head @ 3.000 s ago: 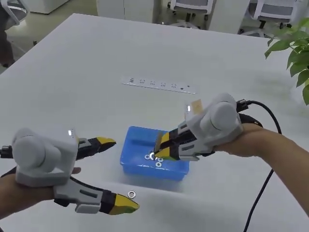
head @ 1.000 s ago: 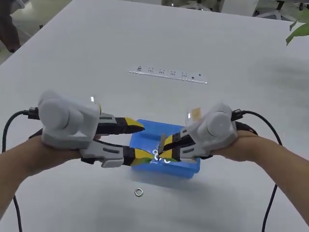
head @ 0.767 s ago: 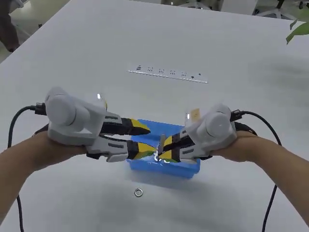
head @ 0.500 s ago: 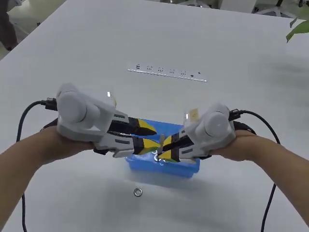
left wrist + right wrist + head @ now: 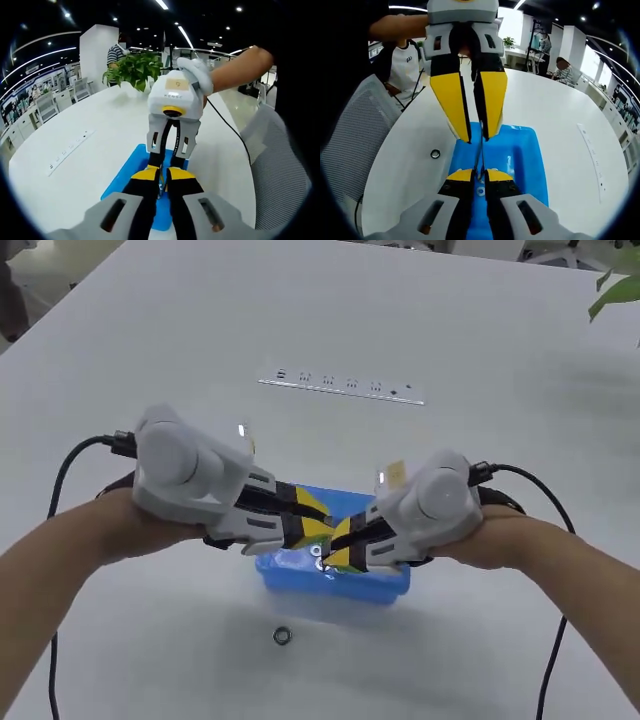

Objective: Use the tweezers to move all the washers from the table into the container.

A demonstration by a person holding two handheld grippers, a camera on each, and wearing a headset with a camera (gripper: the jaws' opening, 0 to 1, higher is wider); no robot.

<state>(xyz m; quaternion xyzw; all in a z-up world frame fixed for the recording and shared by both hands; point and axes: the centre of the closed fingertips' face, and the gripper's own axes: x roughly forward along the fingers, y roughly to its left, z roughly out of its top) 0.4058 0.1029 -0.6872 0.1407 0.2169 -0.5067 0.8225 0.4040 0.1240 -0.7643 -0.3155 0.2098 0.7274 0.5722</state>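
Right gripper (image 5: 340, 545) clamped tweezers (image 5: 479, 150) over container (image 5: 345, 587); left gripper (image 5: 318, 520) narrowly straddled them, grip unclear, likely steadying. Washer (image 5: 282, 636) lay at 6 o'clock.

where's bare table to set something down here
Biggest free patch: the table between the power strip and the container, and everything beyond the strip. Nearer the person, bare spots lie either side of the lone washer. Crowded: over the container, where the left gripper and right gripper meet tip to tip.

Glossy blue plastic container (image 5: 335, 586); metal washer (image 5: 282, 636), tweezers (image 5: 479, 152)
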